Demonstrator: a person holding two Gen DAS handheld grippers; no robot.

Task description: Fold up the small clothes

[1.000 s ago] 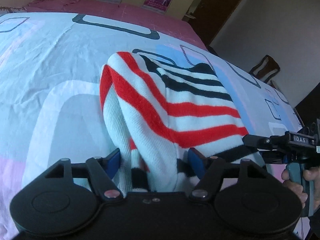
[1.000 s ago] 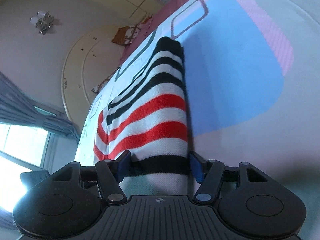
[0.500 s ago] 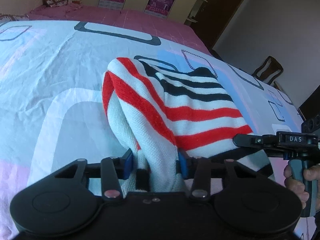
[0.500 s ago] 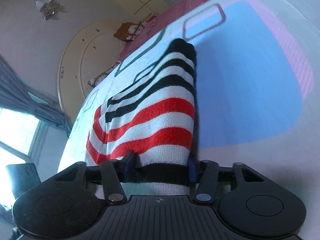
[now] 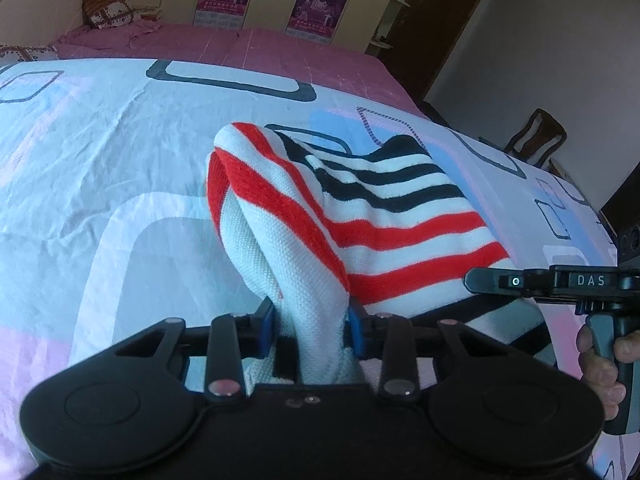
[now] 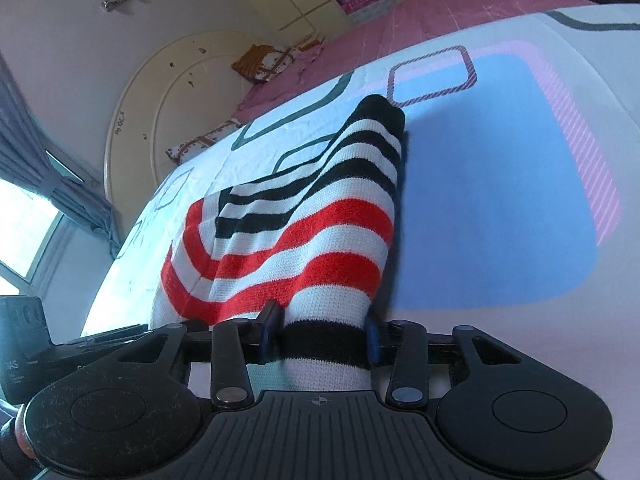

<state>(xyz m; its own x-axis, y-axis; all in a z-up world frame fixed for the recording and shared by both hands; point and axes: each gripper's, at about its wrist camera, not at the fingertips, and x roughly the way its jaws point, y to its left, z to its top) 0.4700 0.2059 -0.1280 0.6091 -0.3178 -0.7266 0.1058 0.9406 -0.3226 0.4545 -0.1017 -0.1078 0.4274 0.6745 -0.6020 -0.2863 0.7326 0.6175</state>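
A small knit garment (image 5: 360,216) with white, red and black stripes lies on the bed, its near edge lifted. My left gripper (image 5: 310,326) is shut on the bunched white near-left corner of it. My right gripper (image 6: 320,336) is shut on the near-right corner, at a black stripe of the garment (image 6: 312,240). The right gripper also shows in the left wrist view (image 5: 560,284), held by a hand at the right. The far edge of the garment rests on the sheet.
The bed sheet (image 5: 100,168) is white with blue, pink and grey rounded shapes. A pink cover (image 5: 240,48) and pillows (image 5: 106,12) lie at the far end. A wooden chair (image 5: 536,136) stands beyond the bed's right side. The left gripper's body shows in the right wrist view (image 6: 24,344).
Both grippers have closed from open onto the garment's near corners. The near edge has risen off the sheet and the cloth is bunched between the fingers.
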